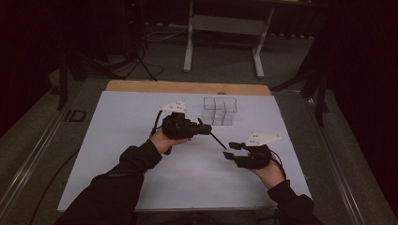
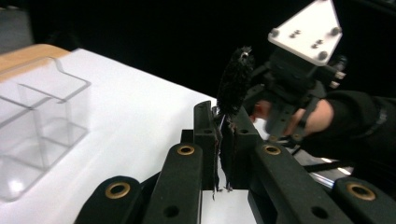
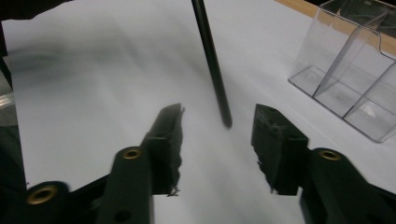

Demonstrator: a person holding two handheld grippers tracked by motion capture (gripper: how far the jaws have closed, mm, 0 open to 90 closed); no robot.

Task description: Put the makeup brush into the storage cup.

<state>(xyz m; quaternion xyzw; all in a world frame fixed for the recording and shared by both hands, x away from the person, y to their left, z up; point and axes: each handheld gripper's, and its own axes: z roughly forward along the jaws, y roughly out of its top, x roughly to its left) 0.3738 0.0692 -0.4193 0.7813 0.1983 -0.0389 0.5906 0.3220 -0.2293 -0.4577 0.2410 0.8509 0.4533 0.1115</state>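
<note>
Left gripper view: left claw [image 2: 218, 140] clamping brush [image 2: 233, 84], bristles visible

My right claw [image 3: 217, 140] stands open — a thin black rod [image 3: 211, 60] ends between its jaws, clear organizer [image 3: 350, 70] beyond, right.

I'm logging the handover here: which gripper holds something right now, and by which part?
The left gripper is shut on the thin black brush, just below its bristled head. The right gripper is open, holding nothing.
</note>
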